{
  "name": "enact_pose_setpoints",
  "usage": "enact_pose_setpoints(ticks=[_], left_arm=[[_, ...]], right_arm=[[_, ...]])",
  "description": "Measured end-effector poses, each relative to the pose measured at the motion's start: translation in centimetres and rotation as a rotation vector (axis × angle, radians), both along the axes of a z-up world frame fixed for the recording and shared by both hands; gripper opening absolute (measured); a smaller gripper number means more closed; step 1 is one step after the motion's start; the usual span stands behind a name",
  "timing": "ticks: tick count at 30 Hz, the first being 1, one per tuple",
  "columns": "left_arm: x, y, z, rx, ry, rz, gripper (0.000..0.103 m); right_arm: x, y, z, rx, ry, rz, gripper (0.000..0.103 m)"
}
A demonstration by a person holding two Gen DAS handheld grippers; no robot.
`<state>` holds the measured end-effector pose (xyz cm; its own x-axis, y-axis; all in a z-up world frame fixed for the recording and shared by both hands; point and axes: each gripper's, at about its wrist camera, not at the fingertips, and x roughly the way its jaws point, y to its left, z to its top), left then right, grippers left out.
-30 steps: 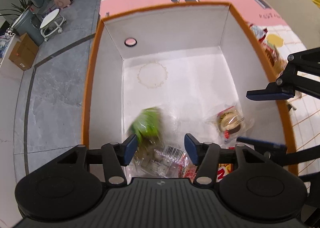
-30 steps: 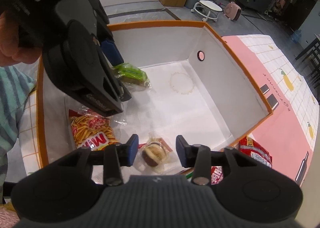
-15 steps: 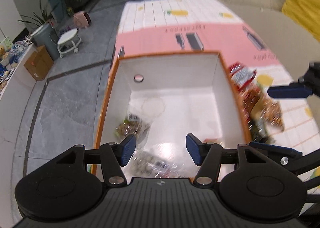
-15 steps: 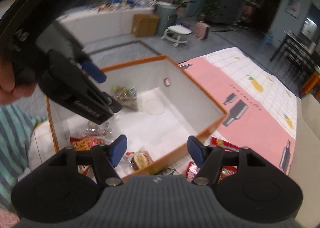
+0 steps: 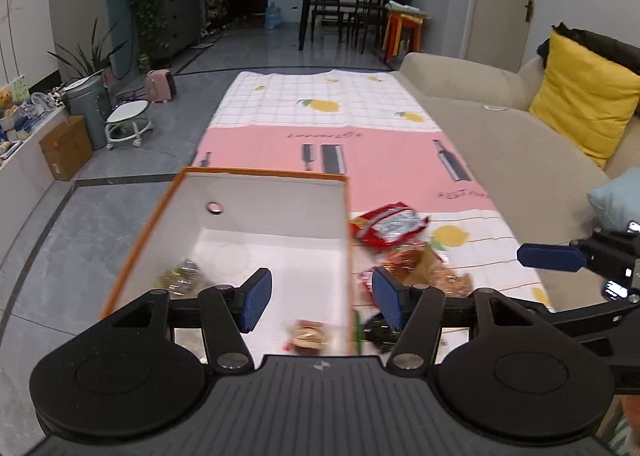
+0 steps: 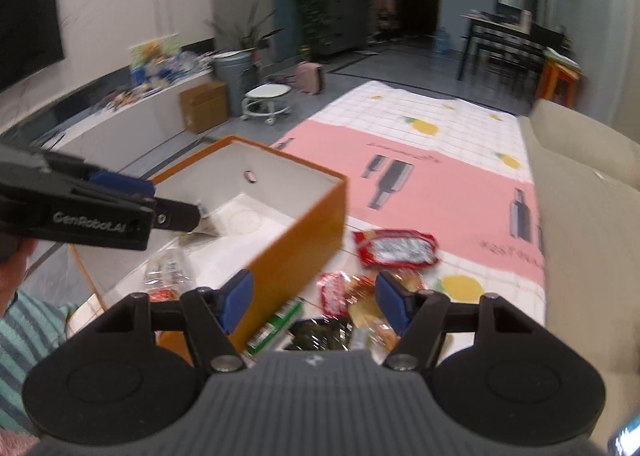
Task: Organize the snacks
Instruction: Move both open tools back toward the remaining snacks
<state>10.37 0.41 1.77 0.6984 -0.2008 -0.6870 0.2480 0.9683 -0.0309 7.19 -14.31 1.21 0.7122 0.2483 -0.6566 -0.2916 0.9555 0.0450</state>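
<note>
Both sets of fingers stand apart and empty: your left gripper (image 5: pixel 322 298) has lifted out of the box (image 5: pixel 256 223), and your right gripper (image 6: pixel 314 302) has swung off it, its jaws just opening with nothing between them. Judging by that, two drops are done and the next pick is due. Inside the box lie a few wrapped snacks (image 5: pixel 306 338). Just right of the box sits the loose pile (image 6: pixel 352 304), the red bag (image 6: pixel 396 248) furthest back.

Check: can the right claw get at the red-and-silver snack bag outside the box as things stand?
Probably yes. The right claw is open and empty, the red-and-silver bag lies exposed on the cloth ahead of it, beside the orange box, with nothing covering it.
</note>
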Motion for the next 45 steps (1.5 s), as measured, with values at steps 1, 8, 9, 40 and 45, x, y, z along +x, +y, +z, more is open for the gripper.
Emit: enact_pose_setpoints(ticks=[1,8,9,40,45], left_arm=[[-0.3,-0.5,-0.1,0.000,-0.005,-0.007,0.068],[-1.9,-3.8,-1.8,-0.022,0.008,-0.063,0.068],[-2.1,-4.2,-2.1,-0.021,0.011,-0.071,0.068],[1.6,-11.9,-10.7,0.444,0.115,-0.506,0.068],[2.8,-13.1,-12.3,0.539,0.152,-0.524,0.068]], right_arm=[[-0.4,-0.6,-0.2,0.004,-0.001,-0.024,0.065],[-2.2,-4.1,-2.3,0.033,0.029,-0.166,0.065],[-2.5,-4.6,-2.7,0.034,0.037,-0.184,0.065],[1.6,-7.9,-11.7,-0.129,0.132,-0.014,0.066],[3.6,-7.8,-12.9,-0.146,0.121,0.046,0.069]])
